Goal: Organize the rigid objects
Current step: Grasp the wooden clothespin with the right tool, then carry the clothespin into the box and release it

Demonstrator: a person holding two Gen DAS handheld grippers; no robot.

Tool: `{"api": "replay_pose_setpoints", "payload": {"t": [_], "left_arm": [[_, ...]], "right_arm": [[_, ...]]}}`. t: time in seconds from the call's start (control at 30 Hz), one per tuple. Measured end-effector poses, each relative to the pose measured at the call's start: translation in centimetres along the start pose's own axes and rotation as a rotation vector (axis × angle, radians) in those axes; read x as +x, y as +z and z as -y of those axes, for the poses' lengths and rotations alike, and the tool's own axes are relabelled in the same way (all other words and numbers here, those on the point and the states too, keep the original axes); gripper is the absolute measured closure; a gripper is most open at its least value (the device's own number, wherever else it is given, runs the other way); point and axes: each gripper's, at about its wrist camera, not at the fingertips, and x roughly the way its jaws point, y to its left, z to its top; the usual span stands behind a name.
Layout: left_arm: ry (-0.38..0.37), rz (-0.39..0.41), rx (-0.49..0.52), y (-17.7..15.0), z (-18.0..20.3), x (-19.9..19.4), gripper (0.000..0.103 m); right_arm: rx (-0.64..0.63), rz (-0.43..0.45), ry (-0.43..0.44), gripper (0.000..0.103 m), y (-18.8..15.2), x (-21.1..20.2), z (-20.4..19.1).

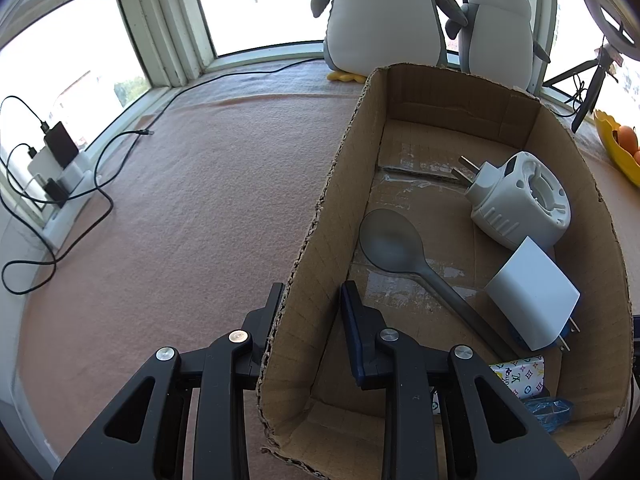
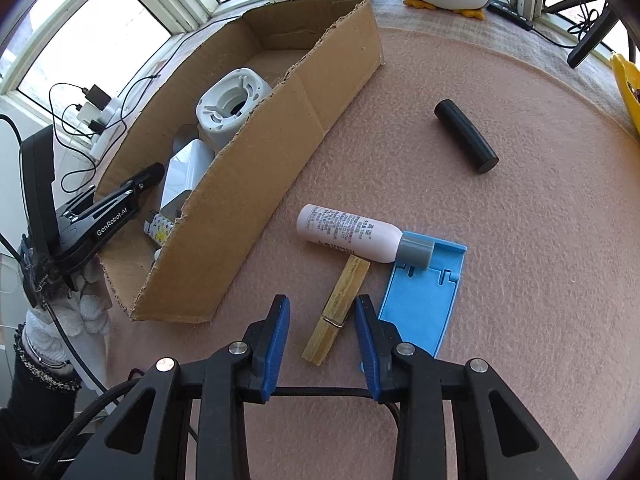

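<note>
Right gripper [image 2: 320, 320] open astride the wooden clothespin [image 2: 334, 314] on pink felt, pink bottle [image 2: 348, 238] and blue holder [image 2: 424, 304] just beyond, black cylinder [image 2: 466, 136] farther; left gripper [image 1: 310, 304] open, straddling the cardboard box [image 1: 316, 240] wall, spoon [image 1: 400, 252] and chargers inside

Bright daylight comes through bay windows [image 1: 264, 0] at the far side; pink felt [image 1: 192, 200] covers the table.
</note>
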Motion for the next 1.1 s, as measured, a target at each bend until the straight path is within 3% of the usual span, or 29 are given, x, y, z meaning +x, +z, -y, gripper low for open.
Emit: {"api": "replay_pose_setpoints", "payload": {"t": [0.37,0.87,1.1], "left_arm": [[0.000,0.000,0.000,0.0,0.0,0.0,0.078],[-0.001,0.000,0.000,0.0,0.0,0.0,0.078],[-0.002,0.001,-0.002,0.0,-0.1,0.0,0.078]], "right_arm": [[-0.050,-0.011,-0.076,0.092,-0.1,0.6,-1.3],[-0.054,0.059,-0.071,0.092,-1.5,-2.8,-1.6],[-0.057,0.128,-0.054,0.092,0.1,-5.3,-2.6]]}}
